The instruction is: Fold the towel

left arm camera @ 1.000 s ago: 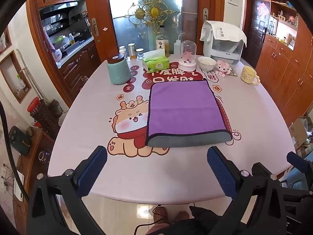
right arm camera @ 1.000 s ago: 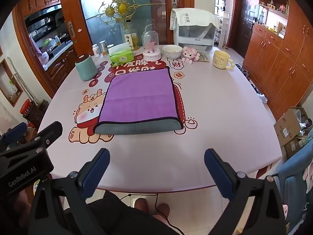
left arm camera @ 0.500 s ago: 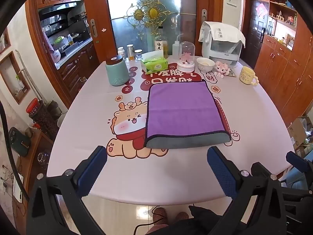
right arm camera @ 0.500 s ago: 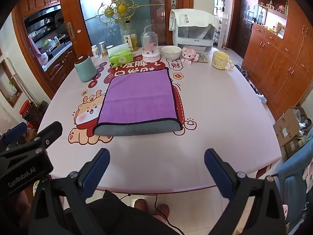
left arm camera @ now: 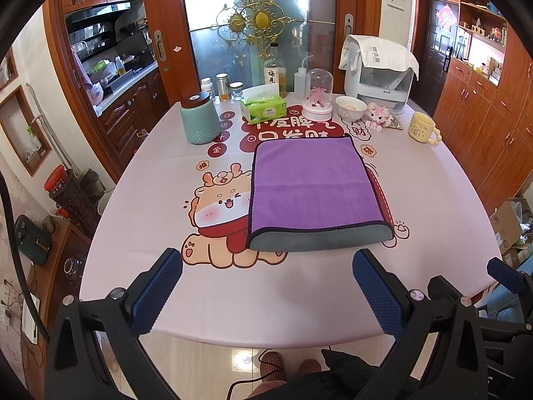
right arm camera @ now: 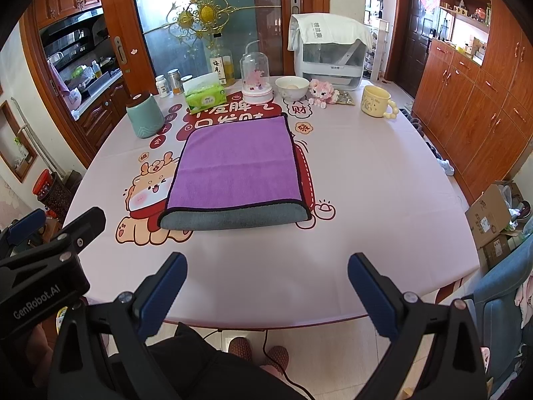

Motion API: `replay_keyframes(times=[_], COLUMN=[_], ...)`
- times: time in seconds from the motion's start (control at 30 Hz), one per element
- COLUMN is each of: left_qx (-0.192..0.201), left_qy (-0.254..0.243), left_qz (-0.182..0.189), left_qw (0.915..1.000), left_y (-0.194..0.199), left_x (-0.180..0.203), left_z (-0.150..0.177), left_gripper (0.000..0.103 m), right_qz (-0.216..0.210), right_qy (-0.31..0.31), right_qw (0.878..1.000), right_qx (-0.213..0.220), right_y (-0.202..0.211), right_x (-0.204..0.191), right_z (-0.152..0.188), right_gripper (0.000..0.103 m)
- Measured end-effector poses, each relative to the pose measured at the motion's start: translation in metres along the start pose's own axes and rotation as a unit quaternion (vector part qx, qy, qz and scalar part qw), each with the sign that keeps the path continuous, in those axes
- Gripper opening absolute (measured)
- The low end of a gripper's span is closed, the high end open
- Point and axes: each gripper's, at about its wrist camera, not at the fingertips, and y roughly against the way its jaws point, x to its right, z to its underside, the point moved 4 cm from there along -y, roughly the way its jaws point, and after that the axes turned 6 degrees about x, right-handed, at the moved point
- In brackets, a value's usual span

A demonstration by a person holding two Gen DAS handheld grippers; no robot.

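A purple towel (left arm camera: 309, 183) with a grey underside lies folded flat on the middle of the pink table (left arm camera: 150, 180), its grey fold edge toward me. It also shows in the right wrist view (right arm camera: 236, 173). My left gripper (left arm camera: 266, 286) is open and empty, held above the table's near edge, short of the towel. My right gripper (right arm camera: 266, 286) is open and empty, also back at the near edge. The left gripper's body (right arm camera: 43, 266) shows at the left of the right wrist view.
At the table's far side stand a teal jar (left arm camera: 199, 118), a tissue pack (left arm camera: 264, 108), a glass dome (left arm camera: 318, 95), a white bowl (left arm camera: 350, 108), a pink toy (left arm camera: 378, 116), a yellow mug (left arm camera: 423, 128) and a white appliance (left arm camera: 379, 73). Wooden cabinets (left arm camera: 493, 126) line the right wall.
Both grippers have drawn back slightly from the table and stayed open. The towel has not moved.
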Motion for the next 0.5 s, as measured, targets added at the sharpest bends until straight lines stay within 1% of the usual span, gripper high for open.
replay_keyframes(times=[0.37, 0.5], left_qx=[0.002, -0.003], left_qy=[-0.003, 0.003], left_qz=[0.001, 0.005], left_qw=[1.0000, 1.0000], left_y=[-0.0033, -0.0048], left_x=[-0.0052, -0.0063], left_z=[0.0044, 0.0050], left_gripper=[0.102, 0.102], right_qz=[0.002, 0.004], right_qy=[-0.005, -0.007], right_qw=[1.000, 1.000], right_qx=[-0.003, -0.005], right_y=[-0.0017, -0.0006], right_x=[0.0023, 0.0043], right_z=[-0.0008, -0.0002], right_gripper=[0.098, 0.098])
